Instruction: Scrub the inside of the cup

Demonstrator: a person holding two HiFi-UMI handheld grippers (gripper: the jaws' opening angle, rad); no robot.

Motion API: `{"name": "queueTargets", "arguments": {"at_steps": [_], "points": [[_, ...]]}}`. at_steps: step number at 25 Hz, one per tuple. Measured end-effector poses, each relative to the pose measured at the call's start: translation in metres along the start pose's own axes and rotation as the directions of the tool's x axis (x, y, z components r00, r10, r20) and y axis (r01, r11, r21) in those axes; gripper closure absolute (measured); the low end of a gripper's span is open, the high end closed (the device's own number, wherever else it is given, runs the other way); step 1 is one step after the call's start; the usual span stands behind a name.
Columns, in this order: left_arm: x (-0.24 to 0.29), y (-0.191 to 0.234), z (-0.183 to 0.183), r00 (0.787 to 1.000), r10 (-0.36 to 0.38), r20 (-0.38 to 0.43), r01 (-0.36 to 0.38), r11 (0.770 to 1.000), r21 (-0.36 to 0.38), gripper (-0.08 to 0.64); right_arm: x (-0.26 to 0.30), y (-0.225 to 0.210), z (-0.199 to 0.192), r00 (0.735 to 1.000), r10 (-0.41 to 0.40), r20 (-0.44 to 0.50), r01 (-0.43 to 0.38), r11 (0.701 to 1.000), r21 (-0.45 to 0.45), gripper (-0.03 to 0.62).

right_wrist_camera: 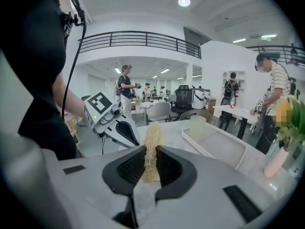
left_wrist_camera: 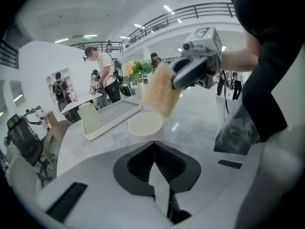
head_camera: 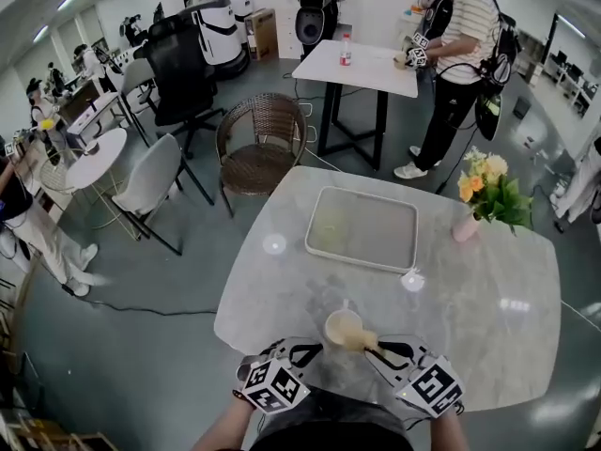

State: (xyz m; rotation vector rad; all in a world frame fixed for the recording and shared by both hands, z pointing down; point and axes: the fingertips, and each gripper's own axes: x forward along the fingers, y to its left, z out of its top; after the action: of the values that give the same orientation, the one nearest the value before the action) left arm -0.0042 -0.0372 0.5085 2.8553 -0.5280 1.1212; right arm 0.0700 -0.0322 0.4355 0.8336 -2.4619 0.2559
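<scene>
Head view: cup (head_camera: 343, 326) stands on surface (head_camera: 488, 289) at near edge, between both grippers; left gripper (left_wrist_camera: 153, 146) jaws closed, empty; right gripper (right_wrist_camera: 150, 151) jaws clamp scrub pad (right_wrist_camera: 152, 136), just right of cup.

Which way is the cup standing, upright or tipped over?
Upright: the cup shows its round open mouth facing up.

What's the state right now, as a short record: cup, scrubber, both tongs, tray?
Cup: opening up, near front edge of table
Scrubber: fibrous, over the cup's rim, not inside
Right tongs: shut on the scrubber
Left tongs: shut, tips at the cup's near rim; grip unclear
Tray: behind the cup, mid-table
</scene>
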Motion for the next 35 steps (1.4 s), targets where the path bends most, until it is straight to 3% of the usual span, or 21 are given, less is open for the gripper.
{"name": "queueTargets", "arguments": {"at_steps": [5,8,16,27,35], "points": [[-0.014,-0.024,0.010,0.999,0.025,0.044,-0.024,0.999,-0.034,0.546,0.002,0.031,0.004,0.999,-0.046,-0.012,0.046,0.999,0.027,0.532],[-0.030,-0.030,0.011,0.995,0.054,0.089,-0.045,0.994,-0.100,0.546,-0.002,0.054,0.010,0.996,-0.087,-0.011,0.088,0.995,0.043,0.532],[-0.071,-0.056,0.001,0.983,0.050,0.176,-0.015,0.981,-0.194,0.546,-0.024,0.113,-0.004,0.989,-0.139,-0.050,0.143,0.987,0.079,0.532],[-0.100,-0.092,0.007,0.963,0.076,0.259,-0.014,0.972,-0.236,0.546,-0.046,0.162,0.001,0.978,-0.206,-0.042,0.208,0.977,0.053,0.532],[-0.114,-0.111,-0.002,0.955,0.116,0.272,-0.036,0.959,-0.282,0.546,-0.065,0.183,-0.006,0.973,-0.230,-0.017,0.231,0.971,0.065,0.532]]}}
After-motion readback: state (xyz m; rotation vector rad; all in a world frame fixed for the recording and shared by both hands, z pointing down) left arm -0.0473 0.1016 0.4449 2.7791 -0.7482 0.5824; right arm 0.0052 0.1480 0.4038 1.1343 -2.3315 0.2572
